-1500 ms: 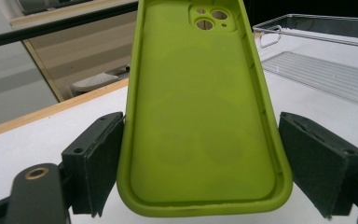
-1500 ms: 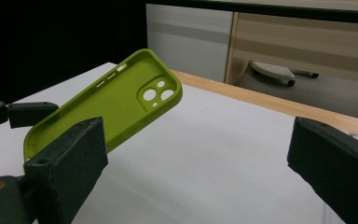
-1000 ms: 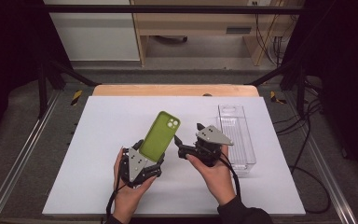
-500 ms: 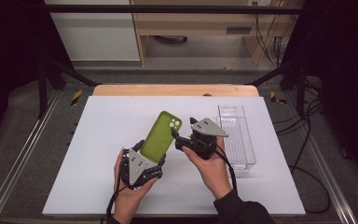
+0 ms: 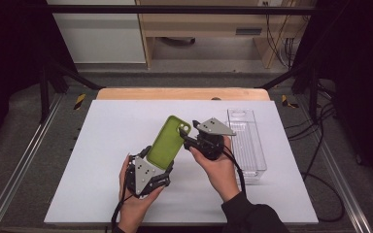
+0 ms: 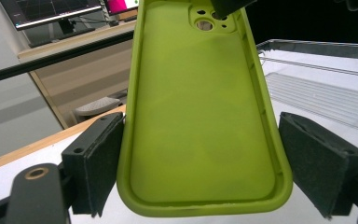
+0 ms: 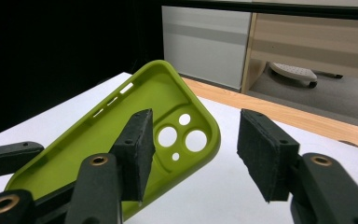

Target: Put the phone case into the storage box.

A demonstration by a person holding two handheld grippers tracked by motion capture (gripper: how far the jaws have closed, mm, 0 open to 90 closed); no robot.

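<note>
A lime-green phone case [image 5: 167, 143] is held tilted above the white table top, camera cut-outs at its far end. My left gripper [image 5: 156, 162] is shut on its lower end, a pad against each long edge [image 6: 200, 116]. My right gripper [image 5: 184, 138] reaches in from the right at the camera corner. Its jaws have just been closing and straddle that corner [image 7: 193, 149]. The left pad [image 7: 137, 149] stands in front of the case's inside [image 7: 121, 126], while the right pad [image 7: 261, 154] is still apart from the rim.
A clear plastic tray [image 5: 245, 141] lies on the white table top [image 5: 102, 160] just right of my right hand, also seen behind the case [image 6: 317, 88]. A wooden strip [image 5: 184, 93] runs along the table's far edge.
The right gripper's jaws have narrowed around the case's camera corner, and it has edged slightly toward the case. The left gripper and the case have stayed in place.
</note>
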